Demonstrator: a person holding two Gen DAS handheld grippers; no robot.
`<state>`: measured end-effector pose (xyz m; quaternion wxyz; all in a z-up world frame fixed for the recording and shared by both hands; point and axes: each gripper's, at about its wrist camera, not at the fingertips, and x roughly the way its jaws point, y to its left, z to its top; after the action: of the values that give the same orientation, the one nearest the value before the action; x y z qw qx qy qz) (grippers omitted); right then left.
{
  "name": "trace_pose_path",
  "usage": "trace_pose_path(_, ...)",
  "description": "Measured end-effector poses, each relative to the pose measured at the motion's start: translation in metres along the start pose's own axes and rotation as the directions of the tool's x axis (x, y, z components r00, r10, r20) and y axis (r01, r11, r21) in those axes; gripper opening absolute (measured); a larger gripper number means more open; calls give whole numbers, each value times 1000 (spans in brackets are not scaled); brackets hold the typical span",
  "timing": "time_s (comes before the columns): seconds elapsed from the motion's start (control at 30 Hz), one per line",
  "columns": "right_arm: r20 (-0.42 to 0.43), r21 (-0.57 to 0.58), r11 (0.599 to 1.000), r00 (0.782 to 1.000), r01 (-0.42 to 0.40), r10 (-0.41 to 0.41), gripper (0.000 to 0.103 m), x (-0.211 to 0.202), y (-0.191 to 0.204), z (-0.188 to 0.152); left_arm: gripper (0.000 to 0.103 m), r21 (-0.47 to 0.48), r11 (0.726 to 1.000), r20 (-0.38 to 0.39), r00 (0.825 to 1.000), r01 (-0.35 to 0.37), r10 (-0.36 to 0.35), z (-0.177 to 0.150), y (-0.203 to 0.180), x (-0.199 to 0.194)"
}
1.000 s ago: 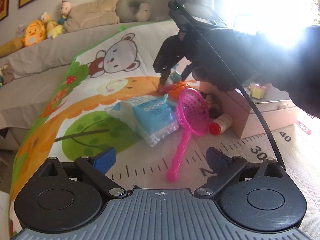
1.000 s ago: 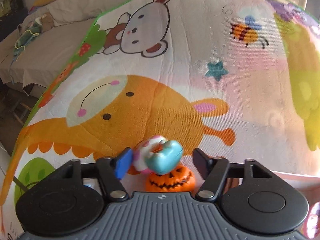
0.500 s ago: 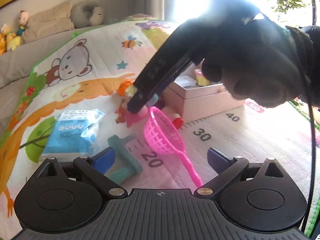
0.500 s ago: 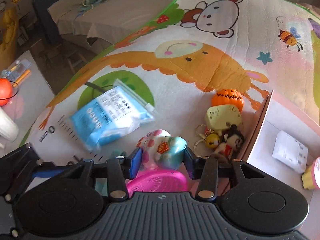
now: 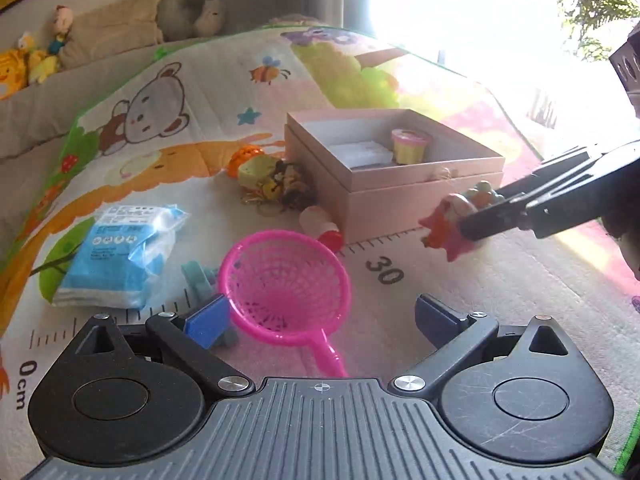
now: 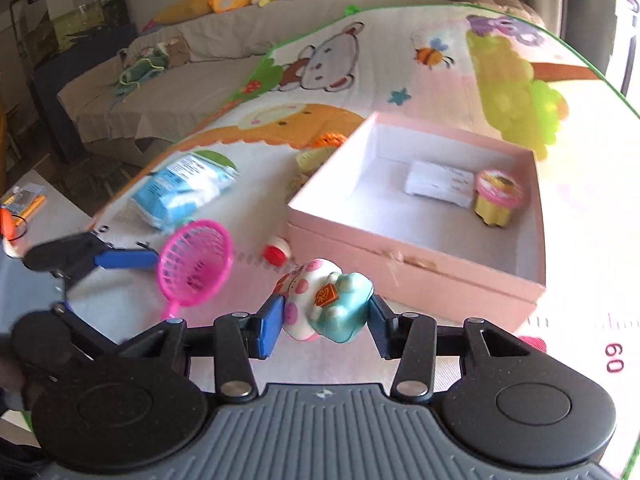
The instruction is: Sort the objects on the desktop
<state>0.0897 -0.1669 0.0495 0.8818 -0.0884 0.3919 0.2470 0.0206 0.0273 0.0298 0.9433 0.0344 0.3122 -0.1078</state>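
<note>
The right gripper (image 6: 325, 322) has its fingers clamped on a small toy figure (image 6: 324, 304), white with pink spots on one side and teal on the other, held clear of the play mat (image 6: 400, 60) just in front of the near wall of the pink box (image 6: 420, 272). In the left wrist view the same toy (image 5: 456, 220) shows beside the box's near right corner, above the ruler print by the number 30.

The box (image 5: 400, 196) stands open toward the mat's right side. Inside it lie 1 white card (image 6: 438, 182) and 1 small yellow cup with a pink lid (image 6: 498, 196), both toward the far right corner.

The left gripper (image 5: 322, 314) hovers low over the mat's near edge, fingers wide apart and holding nothing. Between them lies a pink mesh scoop (image 5: 286, 284), its handle pointing toward the camera. A teal piece (image 5: 198, 280) sits just left of the scoop, partly hidden by the left finger.

A blue and white packet (image 5: 120, 256) lies toward the mat's left edge. Against the box's left wall crowd an orange pumpkin (image 5: 244, 158), a pale yellow toy (image 5: 256, 170) and a dark keychain figure (image 5: 290, 188). A small white bottle with a red cap (image 5: 324, 226) lies at the box's near left corner, between box and scoop.
</note>
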Motion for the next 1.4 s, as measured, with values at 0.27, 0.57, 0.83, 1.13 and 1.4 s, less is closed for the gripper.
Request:
trace_pose_path(0.27, 125, -29, 996, 989, 82, -78, 60, -17, -6, -26, 102, 18, 996, -36, 995, -87, 88, 0, -8, 16)
trace_pose_path(0.57, 149, 20, 1000, 989, 1, -4, 58, -10, 10, -24, 87, 94, 984, -11, 988, -154, 156, 5, -19, 28)
trace_pose_path(0.83, 159, 19, 1000, 987, 6, -9, 58, -3, 18, -21, 101, 193, 981, 63, 997, 29, -42, 33, -3, 4)
trace_pose_path(1.13, 182, 137, 989, 979, 64, -88, 69, -26, -19, -27, 103, 403, 854, -131, 944, 329, -302, 69, -7, 80)
trace_pose_path(1.4, 145, 207, 973, 981, 99, -131, 75, -18, -48, -36, 103, 302, 853, -282, 895, 425, -346, 75, 8, 134)
